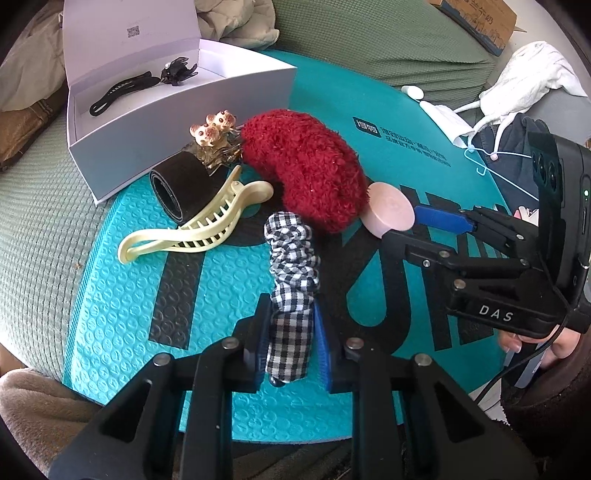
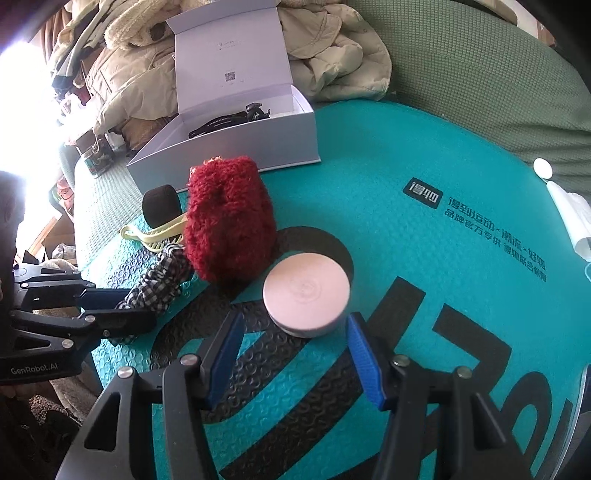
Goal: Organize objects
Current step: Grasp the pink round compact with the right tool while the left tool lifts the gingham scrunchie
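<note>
My left gripper [image 1: 290,317] is shut on a black-and-white checked scrunchie [image 1: 291,266], which lies on the teal mat [image 1: 122,288]; it also shows in the right wrist view [image 2: 162,280]. My right gripper [image 2: 291,325] is open, its blue fingers just in front of a pink round case [image 2: 306,291], also seen in the left wrist view [image 1: 388,210]. A red fluffy scrunchie [image 1: 306,166], a cream claw clip [image 1: 195,225], a black band [image 1: 181,188] and a bear clip [image 1: 212,127] lie by an open white box [image 1: 177,122] holding black clips [image 1: 122,90].
The mat lies on a green bedcover [image 1: 33,206]. Jackets [image 2: 325,48] are piled behind the box. A cardboard carton [image 1: 480,18], white clothes [image 1: 532,77] and a blue hanger [image 1: 491,166] lie at the right. A white tube [image 2: 569,218] rests at the mat's far edge.
</note>
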Demonstrator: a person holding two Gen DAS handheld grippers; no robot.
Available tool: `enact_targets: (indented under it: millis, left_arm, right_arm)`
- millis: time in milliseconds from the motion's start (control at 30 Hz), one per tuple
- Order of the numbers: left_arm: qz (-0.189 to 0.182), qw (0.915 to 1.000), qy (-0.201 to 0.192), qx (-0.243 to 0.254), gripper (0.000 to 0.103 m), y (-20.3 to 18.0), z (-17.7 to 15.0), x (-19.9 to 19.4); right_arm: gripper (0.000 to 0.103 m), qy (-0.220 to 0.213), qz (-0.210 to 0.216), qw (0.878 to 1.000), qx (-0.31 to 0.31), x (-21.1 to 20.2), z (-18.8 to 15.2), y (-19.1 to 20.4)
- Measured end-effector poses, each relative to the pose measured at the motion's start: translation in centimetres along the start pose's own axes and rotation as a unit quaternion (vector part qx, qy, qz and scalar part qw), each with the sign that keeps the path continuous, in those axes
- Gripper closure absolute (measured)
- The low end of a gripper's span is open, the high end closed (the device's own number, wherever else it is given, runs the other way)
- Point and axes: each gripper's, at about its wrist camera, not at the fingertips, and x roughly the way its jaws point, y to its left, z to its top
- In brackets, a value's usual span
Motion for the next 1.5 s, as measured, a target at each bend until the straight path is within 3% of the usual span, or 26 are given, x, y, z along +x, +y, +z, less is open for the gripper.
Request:
enact_targets:
  millis: [433,467,667,967,1500]
  left_arm:
    - [-0.007,0.9999,-0.008,-0.013,0.082,1.5,1.5,1.4]
    - [-0.006,0.9999,-0.009,-0.011,0.082,1.4,1.6,1.5]
    - [0.001,0.9999,-0.012,-0.001,0.084,1.3,1.9,1.6]
    - [0.0,0.9999,-0.01,-0.01,0.085,1.8,1.5,0.8]
    - [0.03,0.9983,-0.043,-0.027,0.085,3.1,-0.2,-3.9]
  right_arm:
    - [0.045,0.002,-0.023,1.0,0.001,2.2,1.2,0.3]
    - [0.052,0.001,-0.027,1.0,-0.002,2.2,1.2,0.3]
    - [0.052,0.005,-0.031,0.999,-0.01,2.2,1.4,0.7]
    - [0.052,0.006,-0.009,1.0,-0.019,1.3,1.6,1.6]
    - [0.052,-0.008,0.03,0.997,-0.069,-1.0,1.7,5.7]
